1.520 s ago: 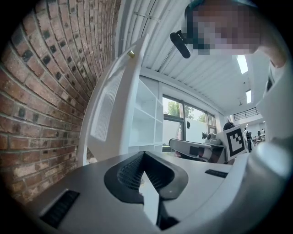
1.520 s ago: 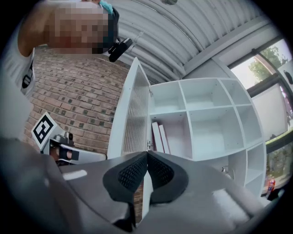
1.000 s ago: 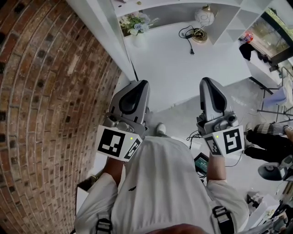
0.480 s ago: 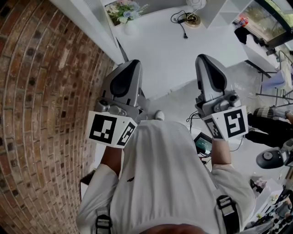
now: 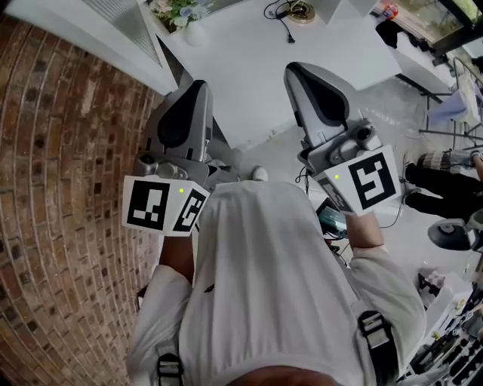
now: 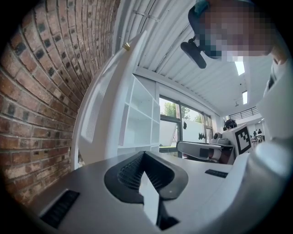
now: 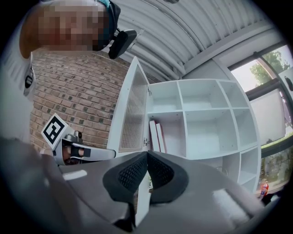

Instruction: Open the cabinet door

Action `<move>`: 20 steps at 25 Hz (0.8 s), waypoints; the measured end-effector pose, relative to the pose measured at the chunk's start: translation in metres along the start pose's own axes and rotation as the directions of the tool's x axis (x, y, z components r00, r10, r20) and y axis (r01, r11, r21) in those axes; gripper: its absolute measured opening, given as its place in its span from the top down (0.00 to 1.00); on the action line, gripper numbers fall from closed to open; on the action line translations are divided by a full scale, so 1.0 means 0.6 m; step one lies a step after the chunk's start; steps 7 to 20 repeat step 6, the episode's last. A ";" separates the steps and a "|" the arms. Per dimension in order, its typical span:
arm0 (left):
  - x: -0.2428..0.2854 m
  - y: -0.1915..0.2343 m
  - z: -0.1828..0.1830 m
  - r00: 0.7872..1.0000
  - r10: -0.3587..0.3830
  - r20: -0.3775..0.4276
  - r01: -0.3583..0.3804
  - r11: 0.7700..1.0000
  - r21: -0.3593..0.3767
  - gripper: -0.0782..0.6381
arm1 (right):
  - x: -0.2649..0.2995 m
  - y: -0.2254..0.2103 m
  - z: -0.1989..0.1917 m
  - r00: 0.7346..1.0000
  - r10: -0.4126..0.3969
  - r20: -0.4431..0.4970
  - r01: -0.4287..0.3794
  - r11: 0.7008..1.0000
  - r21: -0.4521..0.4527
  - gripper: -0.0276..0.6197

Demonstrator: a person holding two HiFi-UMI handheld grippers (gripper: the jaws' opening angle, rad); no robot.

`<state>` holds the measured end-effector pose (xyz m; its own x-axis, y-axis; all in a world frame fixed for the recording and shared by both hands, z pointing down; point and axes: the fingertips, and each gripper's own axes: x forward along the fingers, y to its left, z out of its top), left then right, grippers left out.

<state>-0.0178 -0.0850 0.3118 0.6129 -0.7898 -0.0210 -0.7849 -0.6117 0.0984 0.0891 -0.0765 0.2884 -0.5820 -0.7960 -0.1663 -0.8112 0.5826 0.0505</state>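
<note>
The white cabinet door (image 7: 132,114) with its slatted panel stands swung open at the left end of the white shelf unit (image 7: 206,119), showing two books (image 7: 156,137) inside. From the left gripper view the same door (image 6: 103,105) rises edge-on beside the brick wall. My left gripper (image 5: 200,83) is held close to my chest, shut and empty, and points toward the door's edge (image 5: 162,56) without touching it. My right gripper (image 5: 289,68) is also shut with nothing in it, over the white counter (image 5: 249,75). The dark pads (image 6: 130,171) meet in both gripper views.
A brick wall (image 5: 60,173) fills the left side. Flowers (image 5: 175,9) and a cable (image 5: 283,19) lie on the counter's far part. A small device (image 5: 332,220) lies on the floor. A seated person's legs (image 5: 441,192) and a round stool (image 5: 453,235) are at the right.
In the head view both grippers and the counter have slid up and to the left, and the right gripper's marker cube has tilted a little. Both pairs of jaws stay shut.
</note>
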 end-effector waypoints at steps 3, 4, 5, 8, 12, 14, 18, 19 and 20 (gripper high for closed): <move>-0.007 -0.001 -0.002 1.000 0.002 -0.004 -0.002 1.000 0.002 0.88 | -0.001 0.014 0.010 1.000 0.010 0.015 -0.010 1.000 -0.001 0.96; -0.009 -0.002 -0.004 1.000 0.002 -0.006 -0.002 1.000 0.001 0.88 | -0.004 0.015 0.011 1.000 0.007 0.015 -0.007 1.000 0.000 0.96; -0.010 -0.004 -0.007 1.000 0.000 -0.009 0.000 1.000 -0.001 0.88 | -0.008 0.016 0.011 1.000 0.003 0.016 -0.003 1.000 0.003 0.96; -0.012 -0.006 -0.010 1.000 -0.002 -0.013 0.002 1.000 -0.002 0.88 | -0.012 0.017 0.011 1.000 -0.002 0.016 0.002 1.000 0.005 0.96; -0.012 -0.006 -0.010 1.000 -0.002 -0.013 0.002 1.000 -0.002 0.88 | -0.012 0.017 0.011 1.000 -0.002 0.016 0.002 1.000 0.005 0.96; -0.012 -0.006 -0.010 1.000 -0.002 -0.013 0.002 1.000 -0.002 0.88 | -0.012 0.017 0.011 1.000 -0.002 0.016 0.002 1.000 0.005 0.96; -0.012 -0.006 -0.010 1.000 -0.002 -0.013 0.002 1.000 -0.002 0.88 | -0.012 0.017 0.011 1.000 -0.002 0.016 0.002 1.000 0.005 0.96; -0.012 -0.006 -0.010 1.000 -0.002 -0.013 0.002 1.000 -0.002 0.88 | -0.012 0.017 0.011 1.000 -0.002 0.016 0.002 1.000 0.005 0.96; -0.012 -0.006 -0.010 1.000 -0.002 -0.013 0.002 1.000 -0.002 0.88 | -0.012 0.017 0.011 1.000 -0.002 0.016 0.002 1.000 0.005 0.96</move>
